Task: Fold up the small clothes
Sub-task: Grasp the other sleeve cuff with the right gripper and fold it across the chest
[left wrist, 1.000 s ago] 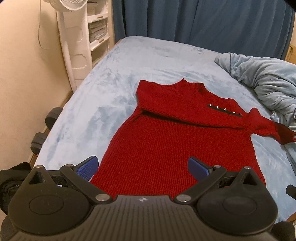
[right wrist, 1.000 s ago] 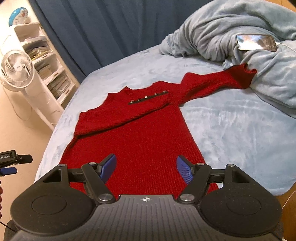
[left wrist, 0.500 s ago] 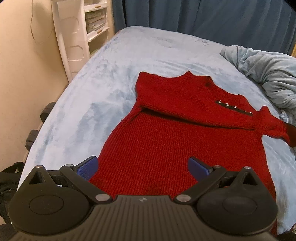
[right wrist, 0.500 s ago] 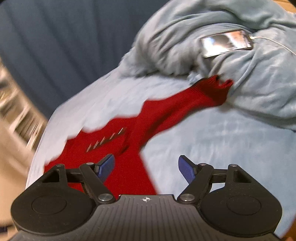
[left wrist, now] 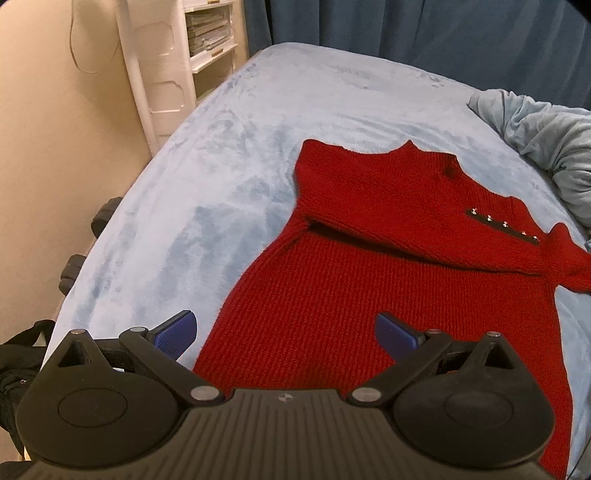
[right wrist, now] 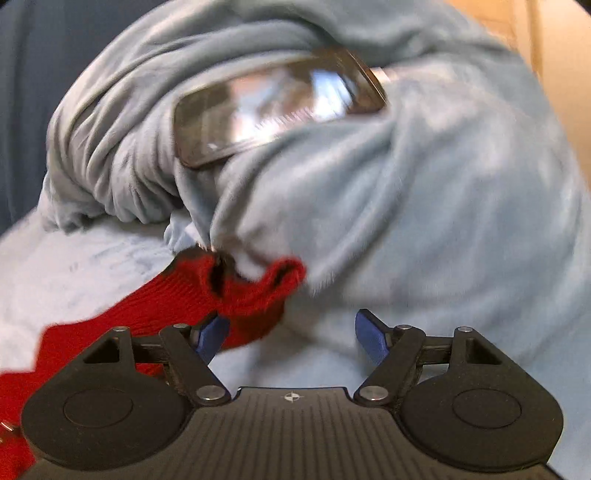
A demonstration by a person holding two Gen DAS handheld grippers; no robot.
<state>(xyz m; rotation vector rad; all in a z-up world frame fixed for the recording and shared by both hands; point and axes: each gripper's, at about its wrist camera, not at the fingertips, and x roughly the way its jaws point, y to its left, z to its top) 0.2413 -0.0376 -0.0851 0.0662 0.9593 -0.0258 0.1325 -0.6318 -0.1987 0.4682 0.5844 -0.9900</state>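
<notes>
Red sweater [left wrist: 369, 266] flat mid-bed [left wrist: 229, 155], cuff [right wrist: 255, 291] tucked against blanket [right wrist: 424, 206] at right edge. Right gripper [right wrist: 291, 338] spread, empty, nearing cuff; left gripper [left wrist: 286, 332] spread over hem. Could pinch blanket too, tipping phone [right wrist: 277, 107].

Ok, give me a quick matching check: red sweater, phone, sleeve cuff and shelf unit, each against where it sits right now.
Things:
1. red sweater
2. phone
3. sleeve cuff
4. shelf unit

Places:
A. on top of the bunched blanket
B. beside the bed, by the wall
C. spread flat on the bed cover
D. against the blanket's foot

Pairs: 1-C, 2-A, 3-D, 4-B
</notes>
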